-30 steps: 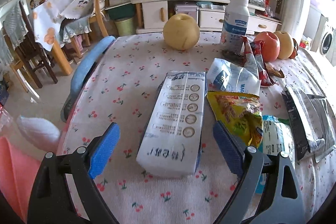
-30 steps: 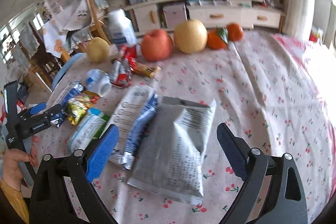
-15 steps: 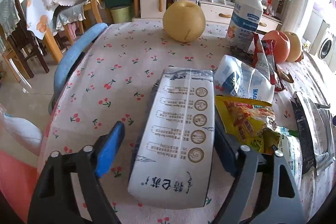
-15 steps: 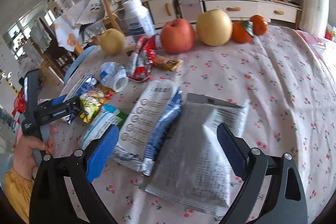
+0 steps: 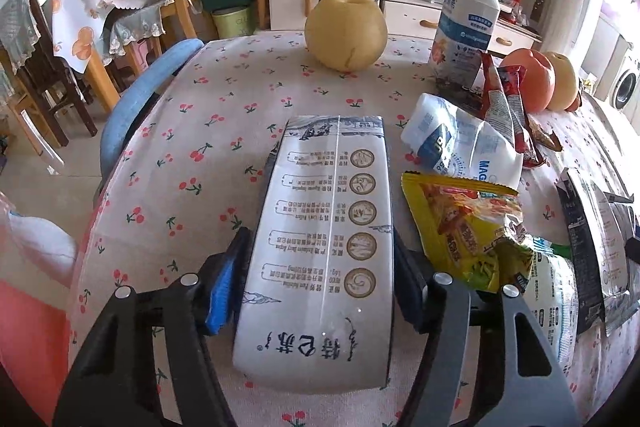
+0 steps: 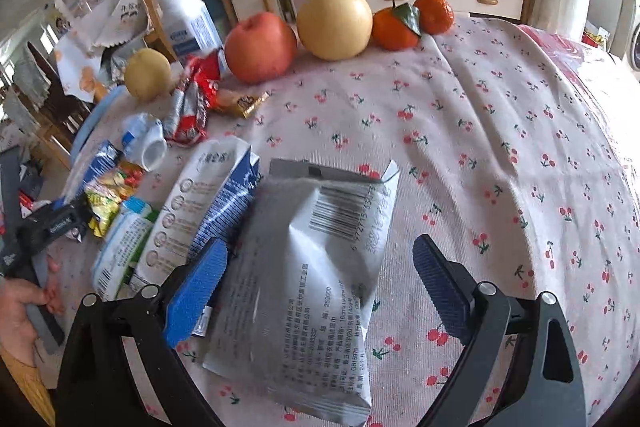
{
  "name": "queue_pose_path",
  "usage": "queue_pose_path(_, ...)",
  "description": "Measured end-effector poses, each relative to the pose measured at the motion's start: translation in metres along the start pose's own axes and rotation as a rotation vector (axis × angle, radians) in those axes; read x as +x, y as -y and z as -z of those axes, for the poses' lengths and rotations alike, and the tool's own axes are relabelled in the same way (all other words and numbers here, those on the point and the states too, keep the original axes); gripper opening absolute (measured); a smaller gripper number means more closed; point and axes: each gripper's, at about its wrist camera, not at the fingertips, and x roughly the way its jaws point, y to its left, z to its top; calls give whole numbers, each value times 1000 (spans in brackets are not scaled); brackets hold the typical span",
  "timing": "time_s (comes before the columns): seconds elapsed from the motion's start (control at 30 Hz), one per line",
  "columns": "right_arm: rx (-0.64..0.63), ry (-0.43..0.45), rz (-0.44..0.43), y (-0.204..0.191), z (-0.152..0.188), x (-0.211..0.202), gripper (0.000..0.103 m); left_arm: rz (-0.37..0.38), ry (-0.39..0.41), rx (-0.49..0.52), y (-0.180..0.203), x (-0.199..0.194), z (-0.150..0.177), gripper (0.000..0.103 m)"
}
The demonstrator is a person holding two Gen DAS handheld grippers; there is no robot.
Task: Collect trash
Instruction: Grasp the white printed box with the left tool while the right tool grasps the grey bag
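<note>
A flattened white milk carton (image 5: 324, 227) lies lengthwise on the cherry-print tablecloth (image 5: 192, 155). My left gripper (image 5: 320, 247) straddles its near half, its jaws closing, and both blue pads (image 5: 222, 291) rest against the carton's long edges. A silver foil pouch (image 6: 316, 259) with a barcode lies between the fingers of my right gripper (image 6: 318, 247), which is wide open and touches nothing. A yellow snack bag (image 5: 464, 223), a crumpled white-blue wrapper (image 5: 460, 147) and red wrappers (image 5: 504, 107) lie to the carton's right. In the right wrist view a hand (image 6: 20, 311) holds the left gripper (image 6: 48, 227).
Fruit stands along the far side: a yellow pear (image 5: 346, 31), an apple (image 6: 260, 47), another pear (image 6: 334, 23) and two oranges (image 6: 412, 19). A white bottle (image 5: 466, 27) stands behind the wrappers. A blue chair back (image 5: 140, 107) sits at the table's left edge.
My left gripper has come forward and down over the white carton and its jaws have narrowed from wide open to the carton's edges. My right gripper has dropped closer over the silver pouch, still open.
</note>
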Motion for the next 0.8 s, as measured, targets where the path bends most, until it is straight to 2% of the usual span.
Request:
queue_pose_path(0.33, -55, -23, 38, -9, 6, 11, 93, 3, 7, -34, -2, -7, 6, 64)
queue_pose_path(0.43, -106, -9, 51, -18, 9, 12, 85, 4, 18, -43, -2, -10, 7, 64)
queue_pose_path(0.53, -137, 1, 64, -22, 11, 12, 82, 7, 35, -54, -3, -17, 9, 64)
queue_pose_path(0.8, -109, 43, 41, -14, 12, 5, 63, 27, 56, -64, -3, -31, 20, 64)
